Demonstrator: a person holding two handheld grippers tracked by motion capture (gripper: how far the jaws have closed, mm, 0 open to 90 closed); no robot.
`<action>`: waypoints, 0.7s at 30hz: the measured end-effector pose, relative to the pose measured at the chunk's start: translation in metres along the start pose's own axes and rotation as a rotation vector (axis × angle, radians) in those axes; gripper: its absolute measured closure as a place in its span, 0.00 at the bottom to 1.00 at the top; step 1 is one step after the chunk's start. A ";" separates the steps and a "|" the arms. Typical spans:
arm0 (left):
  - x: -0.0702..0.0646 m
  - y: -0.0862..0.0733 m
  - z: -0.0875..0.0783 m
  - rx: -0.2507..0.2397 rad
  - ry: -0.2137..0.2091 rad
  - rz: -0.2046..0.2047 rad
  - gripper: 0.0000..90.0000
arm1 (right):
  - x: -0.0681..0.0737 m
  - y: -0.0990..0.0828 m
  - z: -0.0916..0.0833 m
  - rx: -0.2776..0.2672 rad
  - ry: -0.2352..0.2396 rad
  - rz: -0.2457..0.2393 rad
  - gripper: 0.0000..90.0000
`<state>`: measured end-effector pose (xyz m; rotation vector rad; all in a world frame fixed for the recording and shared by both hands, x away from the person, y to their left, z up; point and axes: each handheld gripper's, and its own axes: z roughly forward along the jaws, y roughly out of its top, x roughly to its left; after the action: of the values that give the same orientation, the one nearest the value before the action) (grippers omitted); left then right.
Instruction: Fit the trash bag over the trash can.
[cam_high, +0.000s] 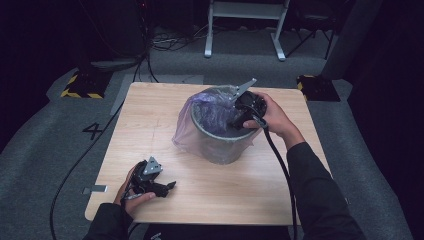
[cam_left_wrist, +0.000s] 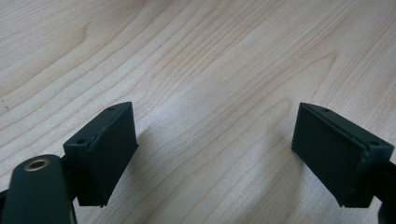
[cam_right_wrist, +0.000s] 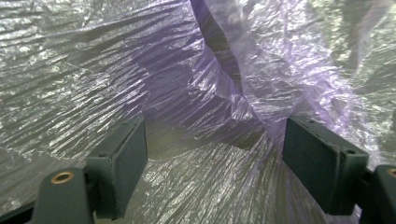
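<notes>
Right hand-held gripper (cam_high: 239, 119) released, inside bin (cam_high: 220, 147), purple bag liner (cam_right_wrist: 196, 93) ahead; left hand-held gripper (cam_high: 167, 187) released on table (cam_high: 150, 115).

a square table (cam_high: 150, 120) of pale wood with rounded corners carries everything; its grain runs in long wavy lines, plain in the left gripper view (cam_left_wrist: 210, 70). directly on it, right of the middle, stands a grey metal waste bin (cam_high: 220, 145), lined with a thin lilac plastic bag (cam_high: 186, 127) whose loose edge hangs over the bin's left side down toward the tabletop. near the front left corner the left gripper (cam_high: 167, 188) rests on the wood, held in a hand. the table stands on grey carpet (cam_high: 40, 150).
</notes>
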<state>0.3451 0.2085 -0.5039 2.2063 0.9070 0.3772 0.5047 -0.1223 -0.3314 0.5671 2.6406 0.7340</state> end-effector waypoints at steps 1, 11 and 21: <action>0.000 0.000 0.000 0.000 0.000 0.000 0.15 | 0.000 0.000 -0.001 -0.007 -0.003 -0.001 0.25; 0.000 0.000 0.000 0.000 0.000 0.000 0.15 | -0.002 -0.002 -0.014 -0.060 -0.038 -0.005 0.25; 0.000 0.000 0.000 0.000 0.000 0.000 0.15 | -0.009 -0.006 -0.023 -0.159 -0.123 0.051 0.33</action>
<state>0.3451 0.2085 -0.5039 2.2061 0.9071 0.3766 0.5012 -0.1412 -0.3140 0.6157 2.4370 0.8861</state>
